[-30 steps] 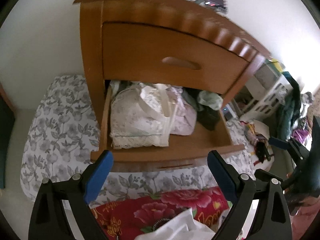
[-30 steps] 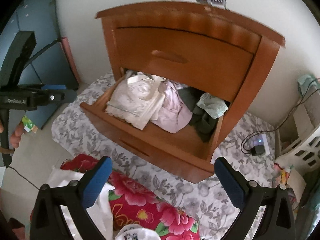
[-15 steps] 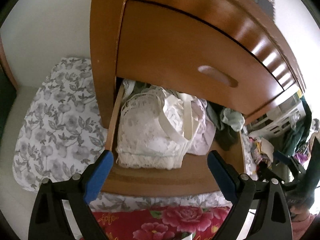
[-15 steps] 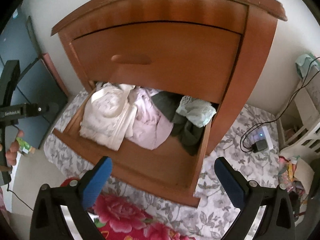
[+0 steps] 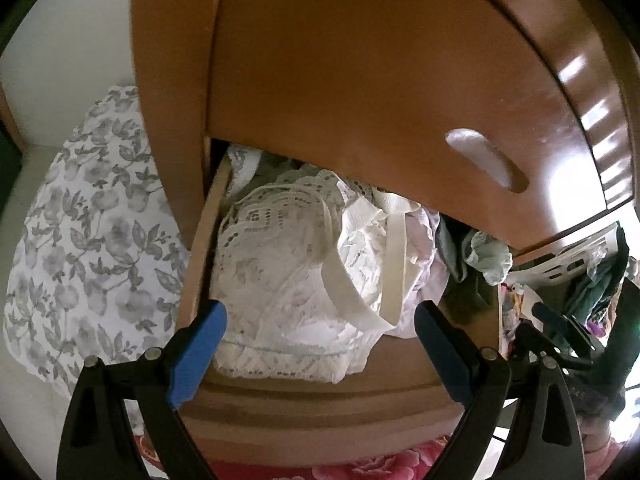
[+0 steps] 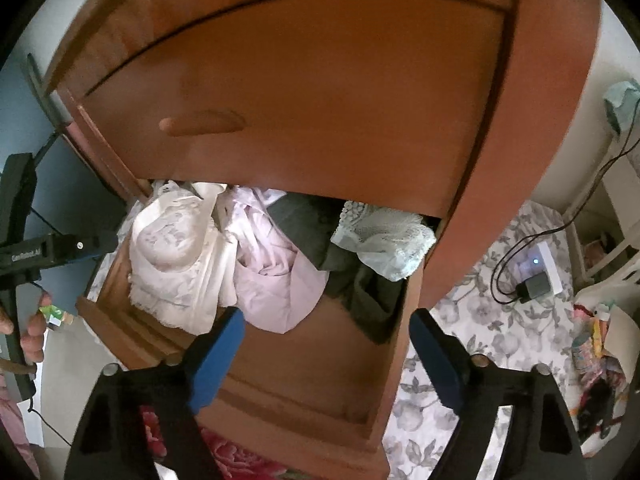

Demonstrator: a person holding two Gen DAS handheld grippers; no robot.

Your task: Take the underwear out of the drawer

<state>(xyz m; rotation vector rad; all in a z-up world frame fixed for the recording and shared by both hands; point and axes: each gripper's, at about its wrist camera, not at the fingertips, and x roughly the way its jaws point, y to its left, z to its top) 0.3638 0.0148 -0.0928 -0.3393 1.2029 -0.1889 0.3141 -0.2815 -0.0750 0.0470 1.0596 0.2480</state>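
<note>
Both grippers hovering just outside the pulled-out lower drawer [image 5: 320,412], jaws spread wide and gripping nothing. Left gripper [image 5: 320,344] lined up on the white lace underwear [image 5: 288,280] heaped against the drawer's left wall; blue fingertips [image 5: 200,344] straddling the pile without touching it, probably set that way for a straight push in and a pinch. Right gripper [image 6: 324,352] over the middle of the drawer front [image 6: 280,404], aimed at bare wood between the pale lilac garment [image 6: 276,280] and the dark garment [image 6: 360,284]. Mint lace piece [image 6: 384,244] lying on the dark one, tucked into the drawer's back right corner.

Clothes bunched toward the back and left, half under the closed upper drawer [image 6: 320,100], most likely because the lower drawer is only partly drawn out. Front strip of the drawer floor bare, so open room for entry there. Tight spots, by judgement: the overhanging bottom edge of the upper drawer close above the pile, and the left drawer wall [image 5: 204,248] touching the lace. Wide elastic straps [image 5: 394,264] looping loose over the top, likely to drag neighbours along on a lift. Floral bedding [image 5: 80,240] around the cabinet, soft landing room on either side
</note>
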